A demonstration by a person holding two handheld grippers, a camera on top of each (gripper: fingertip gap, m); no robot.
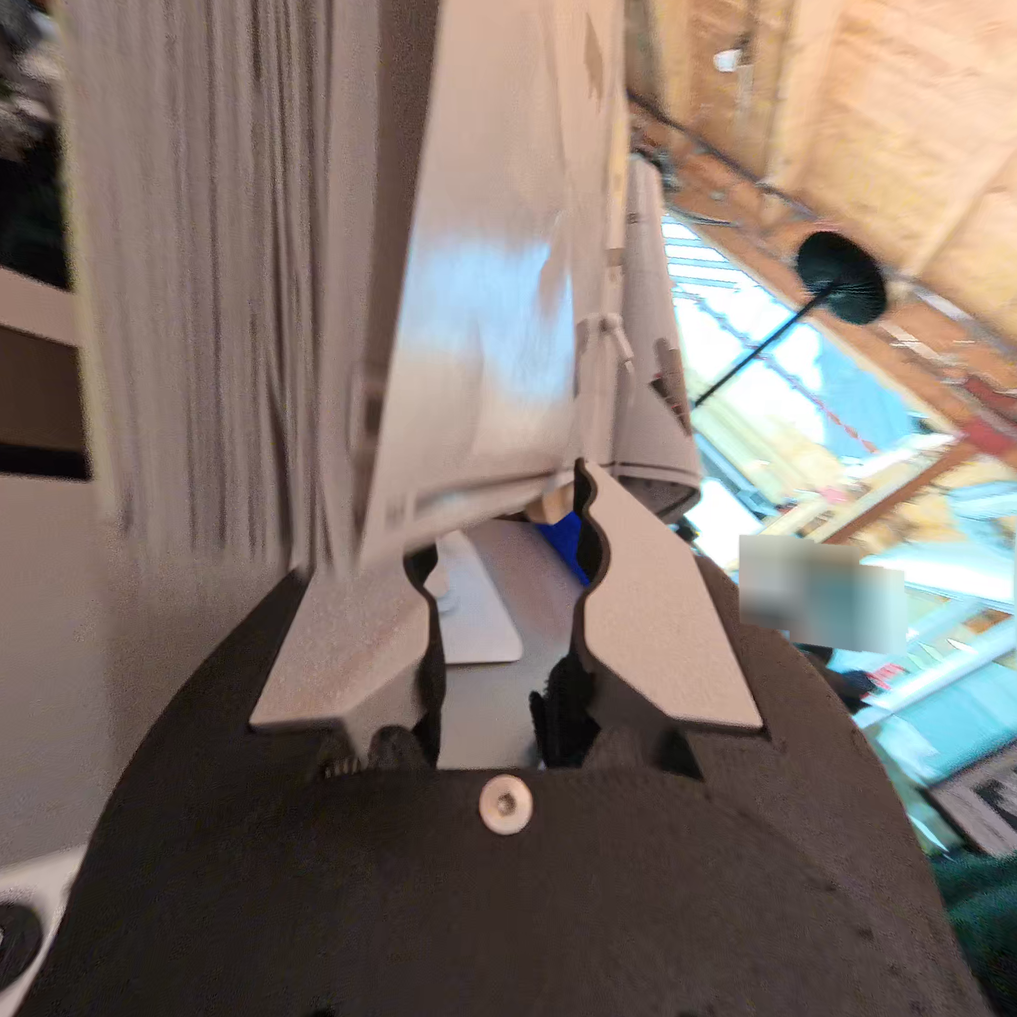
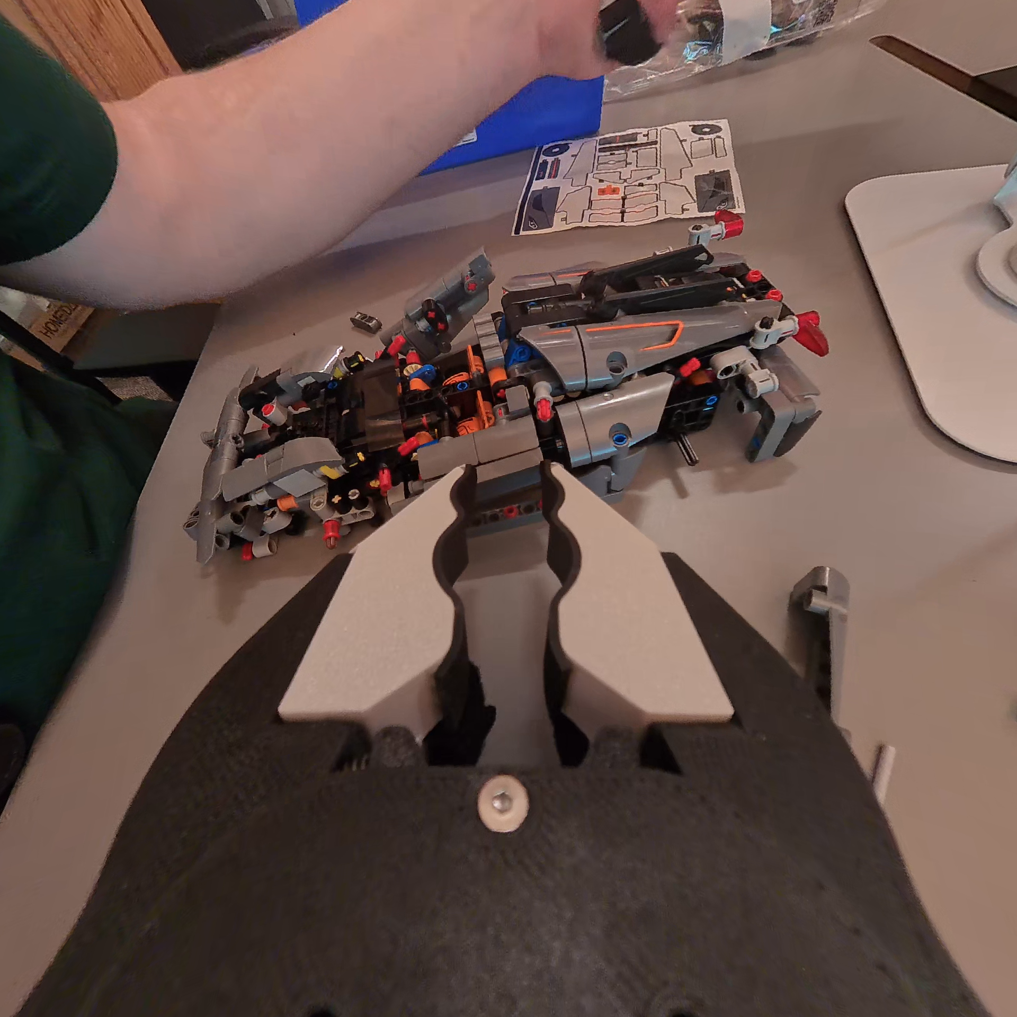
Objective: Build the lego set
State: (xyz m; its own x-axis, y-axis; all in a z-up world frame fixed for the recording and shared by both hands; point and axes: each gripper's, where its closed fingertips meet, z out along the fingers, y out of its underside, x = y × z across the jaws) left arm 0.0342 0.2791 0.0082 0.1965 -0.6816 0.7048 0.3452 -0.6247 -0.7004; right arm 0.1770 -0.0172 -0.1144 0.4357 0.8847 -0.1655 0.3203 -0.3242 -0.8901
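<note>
Grey worktop [image 2: 715,550] is seen under the right gripper [image 2: 505,476], whose fingers [image 2: 407,578] are held a narrow way apart with nothing between them. Their tips are placed just before the near side of the half-built lego car [image 2: 550,374]; whether it is touched cannot be told. The car, grey with black, orange and red parts, is laid across the middle of the worktop. Behind it a sticker sheet [image 2: 633,176] is spread flat, and beyond that a blue box [image 2: 528,126] and a clear bag of parts [image 2: 743,33] are found. A bare forearm [image 2: 247,181] is stretched over the car toward the bag. At the right a white flat stand base [image 2: 935,308] is seen, and a loose grey piece [image 2: 825,605] lies near the gripper.

The left gripper [image 1: 501,523] is raised and tilted; its fingers [image 1: 649,605] are moderately apart and empty. Blurred white sheets [image 1: 484,275] are seen just ahead of them.
</note>
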